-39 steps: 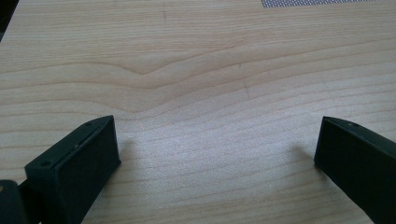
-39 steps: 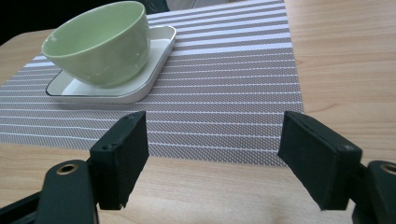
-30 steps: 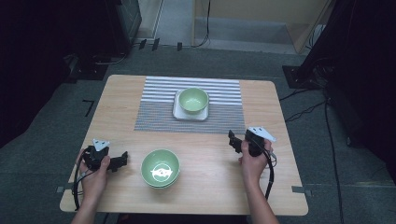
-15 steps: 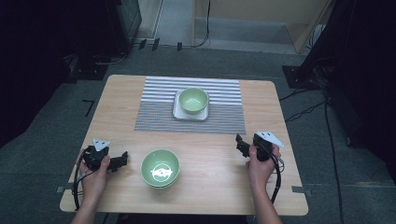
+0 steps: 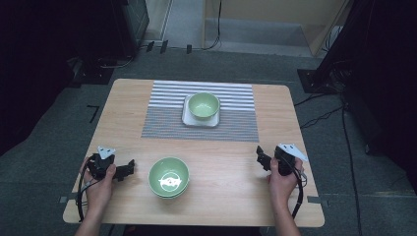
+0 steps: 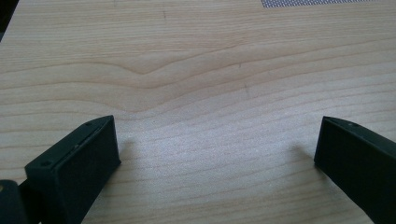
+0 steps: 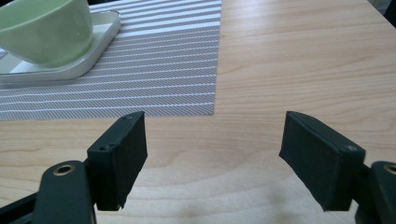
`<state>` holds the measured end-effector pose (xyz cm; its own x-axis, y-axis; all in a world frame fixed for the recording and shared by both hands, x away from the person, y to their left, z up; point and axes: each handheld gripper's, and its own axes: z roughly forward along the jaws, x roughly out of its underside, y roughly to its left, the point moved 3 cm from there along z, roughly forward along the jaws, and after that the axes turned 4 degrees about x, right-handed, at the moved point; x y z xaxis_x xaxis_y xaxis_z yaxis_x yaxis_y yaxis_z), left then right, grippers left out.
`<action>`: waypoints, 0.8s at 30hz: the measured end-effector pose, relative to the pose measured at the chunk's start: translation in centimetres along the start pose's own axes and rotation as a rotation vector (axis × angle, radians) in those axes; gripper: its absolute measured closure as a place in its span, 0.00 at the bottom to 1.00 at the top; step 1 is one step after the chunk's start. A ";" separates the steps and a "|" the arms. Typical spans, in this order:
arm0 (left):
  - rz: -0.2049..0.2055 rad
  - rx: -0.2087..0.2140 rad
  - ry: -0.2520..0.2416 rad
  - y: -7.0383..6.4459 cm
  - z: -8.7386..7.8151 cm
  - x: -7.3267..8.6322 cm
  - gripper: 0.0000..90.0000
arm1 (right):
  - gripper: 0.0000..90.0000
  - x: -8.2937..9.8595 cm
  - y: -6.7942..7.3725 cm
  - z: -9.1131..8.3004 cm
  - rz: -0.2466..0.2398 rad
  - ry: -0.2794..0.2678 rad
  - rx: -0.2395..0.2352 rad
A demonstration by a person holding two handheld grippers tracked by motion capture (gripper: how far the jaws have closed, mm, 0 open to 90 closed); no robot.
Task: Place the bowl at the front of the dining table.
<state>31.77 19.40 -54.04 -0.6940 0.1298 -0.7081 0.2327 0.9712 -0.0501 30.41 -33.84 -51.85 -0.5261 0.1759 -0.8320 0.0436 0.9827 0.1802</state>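
Left gripper (image 5: 129, 169) low at table (image 5: 231, 182) edge, jaws spread wide, bare wood between them, nothing held. Near bowl (image 5: 169, 177) just to its right, apart from jaws. Far bowl (image 5: 204, 105) on white tray (image 5: 188, 117), on striped mat (image 5: 236, 125), ahead and left of right gripper (image 5: 260, 158). Right gripper jaws spread, empty, over bare wood near mat corner.

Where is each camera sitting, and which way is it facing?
High view: above the near edge, looking forward and down on the wooden table; forearms, left gripper, right gripper.
Left gripper view: low, along its open jaws, over bare wood.
Right gripper view: low, along its open jaws toward the striped placemat.
High and right gripper views share the green bowl on its white tray.
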 end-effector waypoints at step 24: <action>0.000 0.001 0.001 0.0 0.0 0.0 0.00 | 0.24 1.5 -3.6 -1.4 -0.001 0.021 0.083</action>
<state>31.72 19.42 -54.03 -0.6946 0.1304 -0.7075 0.2335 0.9711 -0.0502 28.29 -37.18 -53.05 -0.5437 0.1745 -0.8209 0.1127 0.9845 0.1347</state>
